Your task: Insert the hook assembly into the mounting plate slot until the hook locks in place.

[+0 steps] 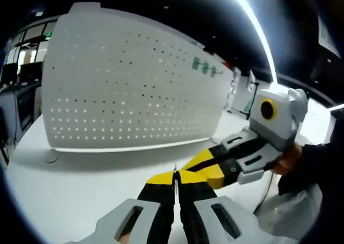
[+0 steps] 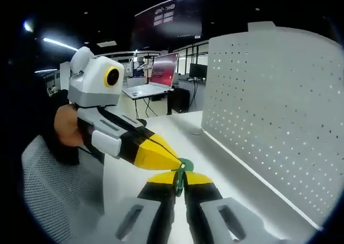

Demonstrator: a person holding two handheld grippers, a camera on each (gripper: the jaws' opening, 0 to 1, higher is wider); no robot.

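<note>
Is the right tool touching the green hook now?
Touching. In the right gripper view, the right tool has its jaws closed on the green hook, which sits pinched between the yellow tips.

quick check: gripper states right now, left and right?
Left gripper: closed, a thin edge showing between the fingers; what it is cannot be told.
Right gripper: closed on the green hook.

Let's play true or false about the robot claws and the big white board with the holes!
1. The pegboard stands upright on the table. True.
2. The right gripper is wide open. False: its jaws are shut on a small green hook.
3. Some green hooks already hang on the pegboard. True.
4. The left gripper holds a red ball. False: its jaws are closed with no ball.
</note>
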